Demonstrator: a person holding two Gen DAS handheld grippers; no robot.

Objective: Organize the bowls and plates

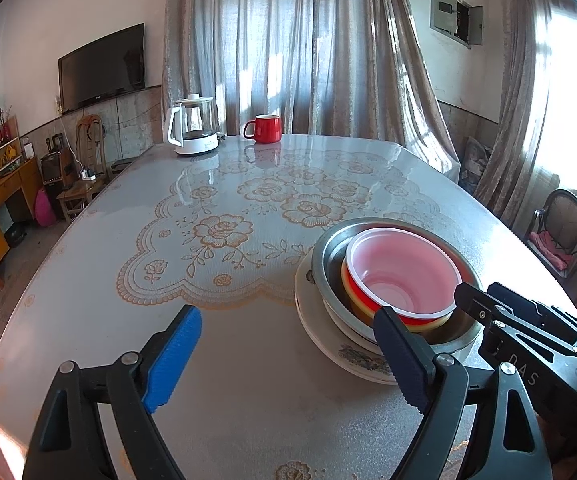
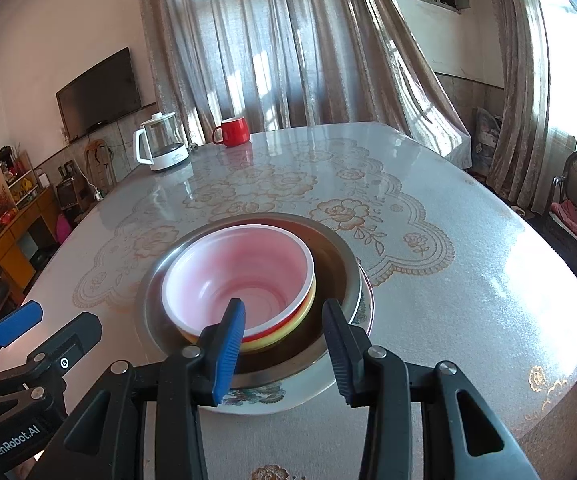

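With the right gripper (image 2: 284, 344) open astride the red bowl (image 2: 240, 276) rim and the left gripper (image 1: 288, 360) open beside it, a careless pull could tip the nested stack off the plate (image 2: 288, 398).

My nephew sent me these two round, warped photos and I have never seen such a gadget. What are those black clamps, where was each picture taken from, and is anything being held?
No robot here: a person holds a pair of tongs in each hand, each with a wide-angle camera looking along its fingers. One picture comes from the left tongs, the other from the right tongs.

On the table sits a flowered plate carrying a metal bowl with nested plastic bowls inside. Farther back stand a kettle and a red mug.

Both tongs are open and hold nothing; the right ones straddle the plastic bowls' near rim.
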